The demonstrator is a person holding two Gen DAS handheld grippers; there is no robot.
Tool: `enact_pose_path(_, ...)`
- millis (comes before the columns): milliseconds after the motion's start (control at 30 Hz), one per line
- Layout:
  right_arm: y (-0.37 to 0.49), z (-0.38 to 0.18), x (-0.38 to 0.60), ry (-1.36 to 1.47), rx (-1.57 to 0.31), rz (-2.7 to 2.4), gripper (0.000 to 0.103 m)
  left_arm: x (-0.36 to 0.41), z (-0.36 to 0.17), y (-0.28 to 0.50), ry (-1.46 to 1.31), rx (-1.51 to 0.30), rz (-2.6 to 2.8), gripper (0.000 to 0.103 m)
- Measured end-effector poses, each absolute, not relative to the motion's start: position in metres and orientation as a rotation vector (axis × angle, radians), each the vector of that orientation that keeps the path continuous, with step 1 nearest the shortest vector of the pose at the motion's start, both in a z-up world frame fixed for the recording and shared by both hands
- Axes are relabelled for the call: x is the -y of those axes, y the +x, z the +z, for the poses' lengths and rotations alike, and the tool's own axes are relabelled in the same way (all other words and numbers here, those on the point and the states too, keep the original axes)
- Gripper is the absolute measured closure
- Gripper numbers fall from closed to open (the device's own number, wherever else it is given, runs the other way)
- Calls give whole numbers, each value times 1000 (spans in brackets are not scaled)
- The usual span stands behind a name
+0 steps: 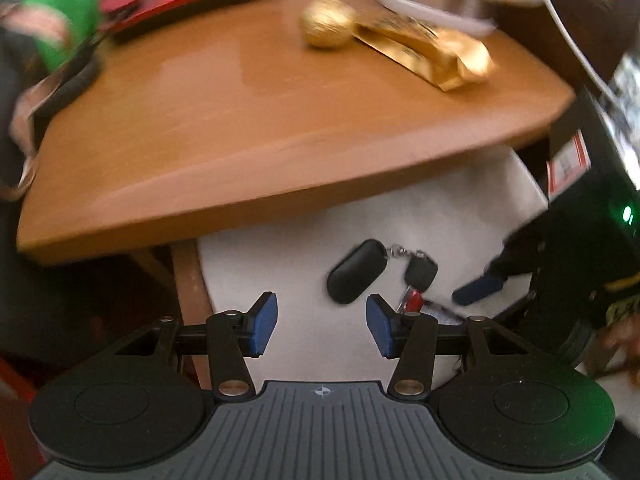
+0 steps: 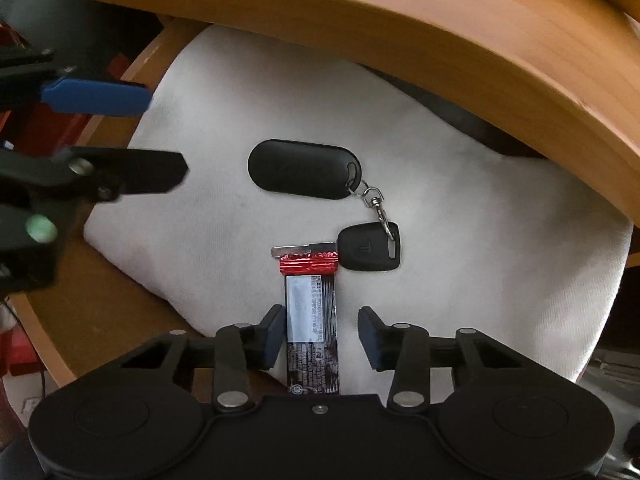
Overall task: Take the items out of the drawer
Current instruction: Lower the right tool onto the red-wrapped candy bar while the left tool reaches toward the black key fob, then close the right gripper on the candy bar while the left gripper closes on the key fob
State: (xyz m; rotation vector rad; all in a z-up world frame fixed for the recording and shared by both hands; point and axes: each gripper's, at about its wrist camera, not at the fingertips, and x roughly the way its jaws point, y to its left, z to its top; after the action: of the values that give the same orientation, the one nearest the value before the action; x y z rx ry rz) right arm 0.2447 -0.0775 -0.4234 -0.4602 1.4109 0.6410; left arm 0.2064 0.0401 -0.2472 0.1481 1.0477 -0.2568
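Right wrist view is looking straight down into the open drawer (image 2: 132, 288), whose floor is lined with a white cloth (image 2: 480, 280). Lying on that cloth is a snack bar (image 2: 312, 320) in a dark wrapper with a red crimped end, and the right tool (image 2: 320, 336) is straddling it. The bar's long axis is running straight away from the tool, in line with the fingers, so the jaws are facing its two long sides. The pad on the left of the picture is touching or nearly touching the wrapper, while the other pad is standing clear with cloth showing in the gap; the jaws are part-way together and not yet clamped on the bar.

Just beyond the bar's red end, a car key (image 2: 370, 250) is lying with its blade touching or slightly under the crimp, chained to a black fob (image 2: 304, 174) nearer the desk (image 2: 440, 40) edge that overhangs the drawer's back.

Left wrist view is showing the left tool (image 1: 322, 326) hovering over the drawer's left part, jaws apart and holding nothing, with the fob ahead and slightly to the right. For the bar, the right hand is plainly the nearer; for the keys, the left seems better placed.
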Motion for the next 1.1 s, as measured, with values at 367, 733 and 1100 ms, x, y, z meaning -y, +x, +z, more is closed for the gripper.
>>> enact_pose_path(367,244,-423,79,-482,-1423,656,77,-18,-257,238,309,-1100,-456,51)
enact_pose_path(733,239,-409,94,-406,-1399,650,78,-6,-281,246,405,-1129,-536,54)
enact_pose_path(1100,229,-399,105,-349,-1380,653,78,-1,-287,253,427,-1140,-591,58)
